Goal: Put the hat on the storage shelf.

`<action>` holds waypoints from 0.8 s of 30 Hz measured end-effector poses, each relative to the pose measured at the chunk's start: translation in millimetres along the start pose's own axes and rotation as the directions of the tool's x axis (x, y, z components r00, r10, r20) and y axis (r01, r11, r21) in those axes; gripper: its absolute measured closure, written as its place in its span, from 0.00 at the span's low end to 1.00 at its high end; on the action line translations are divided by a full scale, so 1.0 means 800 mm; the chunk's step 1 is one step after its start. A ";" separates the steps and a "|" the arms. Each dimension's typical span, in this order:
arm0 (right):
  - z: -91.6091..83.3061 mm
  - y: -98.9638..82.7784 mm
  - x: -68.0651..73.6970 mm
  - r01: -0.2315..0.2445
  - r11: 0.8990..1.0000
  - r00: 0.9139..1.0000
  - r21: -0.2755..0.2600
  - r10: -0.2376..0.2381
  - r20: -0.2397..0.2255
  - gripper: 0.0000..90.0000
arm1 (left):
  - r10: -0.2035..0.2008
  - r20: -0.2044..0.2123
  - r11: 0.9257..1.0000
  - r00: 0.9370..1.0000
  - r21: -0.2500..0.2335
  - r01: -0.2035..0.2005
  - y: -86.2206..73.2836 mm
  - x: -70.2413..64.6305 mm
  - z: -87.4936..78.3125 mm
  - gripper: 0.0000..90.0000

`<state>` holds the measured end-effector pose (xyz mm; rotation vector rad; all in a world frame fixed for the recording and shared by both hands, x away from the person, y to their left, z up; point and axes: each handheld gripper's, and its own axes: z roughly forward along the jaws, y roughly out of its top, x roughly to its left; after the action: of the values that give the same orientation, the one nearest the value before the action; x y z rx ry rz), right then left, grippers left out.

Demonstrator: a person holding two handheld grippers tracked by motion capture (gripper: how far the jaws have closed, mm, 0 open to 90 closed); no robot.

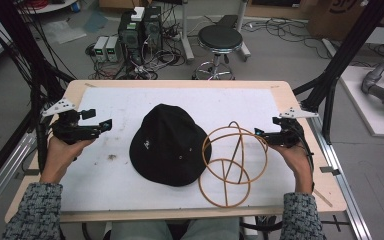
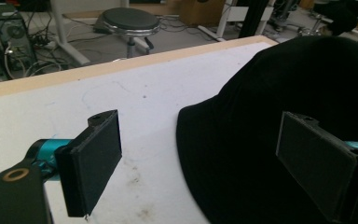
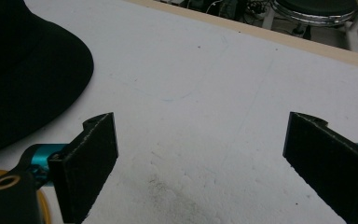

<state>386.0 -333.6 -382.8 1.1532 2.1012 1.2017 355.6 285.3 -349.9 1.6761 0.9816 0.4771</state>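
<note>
Hat (image 1: 170,145) lies beside rattan frame (image 1: 232,165), left gripper (image 1: 102,125) and right gripper (image 1: 260,134) both wide

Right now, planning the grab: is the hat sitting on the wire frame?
No, the hat lies on the table beside the wire frame.

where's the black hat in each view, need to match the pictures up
High view: the black hat lies mid-table, its brim touching the wooden ring frame on its right.
Left gripper view: it takes up the right half, behind the right jaw of the hand-held gripper.
Right gripper view: its brim edge is at the upper left.
Shared landmark: the round black stool beyond the table's far edge.
</note>
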 end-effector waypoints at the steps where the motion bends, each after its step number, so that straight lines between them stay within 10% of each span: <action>1: 0.000 0.000 0.000 0.000 1.000 1.000 0.000 0.000 0.000 0.11 | 0.000 0.007 1.000 1.000 0.003 0.000 0.002 0.000 0.001 0.16; 16: -0.005 -0.004 0.005 0.014 1.000 1.000 0.016 -0.014 0.002 0.11 | 0.057 0.104 0.998 0.993 0.032 -0.061 0.070 -0.018 0.019 0.15; 24: -0.005 -0.005 0.007 0.025 0.999 1.000 0.024 -0.025 0.001 0.11 | 0.162 0.168 0.985 0.972 0.034 -0.170 0.096 -0.042 0.043 0.15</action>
<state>378.4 -332.2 -383.6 1.1344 2.1288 1.1672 389.4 231.9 -284.5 1.8190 0.7412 0.4200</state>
